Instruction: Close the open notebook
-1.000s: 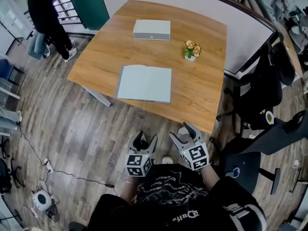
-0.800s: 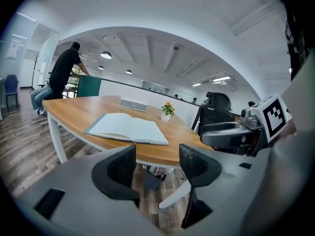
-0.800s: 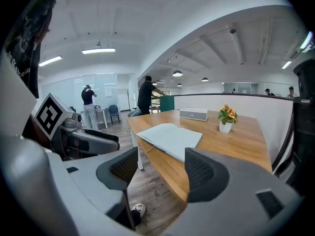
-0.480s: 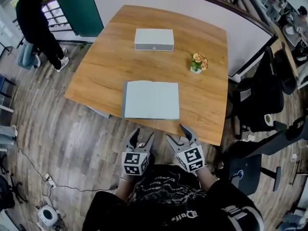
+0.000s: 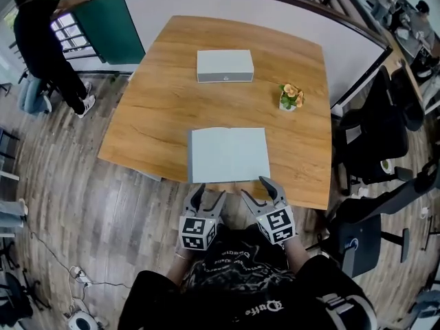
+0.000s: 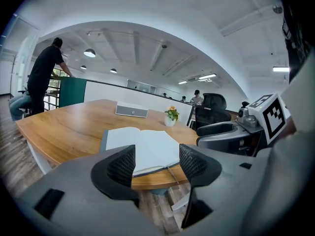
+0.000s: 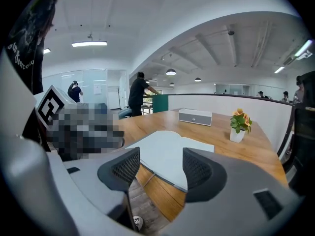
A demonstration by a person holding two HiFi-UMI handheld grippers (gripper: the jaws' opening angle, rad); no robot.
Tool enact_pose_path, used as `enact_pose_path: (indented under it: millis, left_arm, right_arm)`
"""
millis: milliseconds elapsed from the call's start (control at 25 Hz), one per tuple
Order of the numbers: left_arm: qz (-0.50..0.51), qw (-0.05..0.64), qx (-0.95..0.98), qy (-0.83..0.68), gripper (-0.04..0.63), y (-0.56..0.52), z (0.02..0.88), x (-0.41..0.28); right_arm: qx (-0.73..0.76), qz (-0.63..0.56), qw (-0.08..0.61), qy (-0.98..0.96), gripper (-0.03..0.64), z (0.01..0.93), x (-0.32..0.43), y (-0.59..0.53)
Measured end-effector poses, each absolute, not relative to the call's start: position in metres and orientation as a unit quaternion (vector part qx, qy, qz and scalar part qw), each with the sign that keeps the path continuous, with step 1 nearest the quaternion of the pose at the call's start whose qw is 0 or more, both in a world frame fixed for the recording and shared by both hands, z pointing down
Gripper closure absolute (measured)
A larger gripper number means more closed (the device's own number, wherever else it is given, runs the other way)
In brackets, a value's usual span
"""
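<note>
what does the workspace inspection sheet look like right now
surface: wooden table
job's things: notebook lies open and flat near the table's front edge
clutter: grey box at the far side; flower pot toward the right
grippers: left gripper open, empty; right gripper open, jaws just closed in slightly, nothing between them; neither touching the notebook
cables: cable on the floor at left
surroundings: person by a green panel; office chairs at right

Wooden table [image 5: 158, 102] holds notebook [image 5: 229, 155], box [image 5: 225, 66], flowerpot [image 5: 291, 97].
</note>
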State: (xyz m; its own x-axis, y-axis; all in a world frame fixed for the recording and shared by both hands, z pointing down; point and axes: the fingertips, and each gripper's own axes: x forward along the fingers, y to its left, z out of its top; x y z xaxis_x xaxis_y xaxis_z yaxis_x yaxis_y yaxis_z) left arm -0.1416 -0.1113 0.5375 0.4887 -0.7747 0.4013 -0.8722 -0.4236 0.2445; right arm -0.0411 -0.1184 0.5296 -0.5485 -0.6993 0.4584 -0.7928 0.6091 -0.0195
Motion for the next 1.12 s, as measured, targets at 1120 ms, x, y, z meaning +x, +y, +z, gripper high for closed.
enact_pose_path:
  millis: [1120]
  left_arm:
    - [0.164,0.313,0.631,-0.690,0.279,-0.173,0.591,-0.222]
  right_arm:
    - [0.361,0.097,0.218,-0.901,0.356,0.526,-0.048,-0.197]
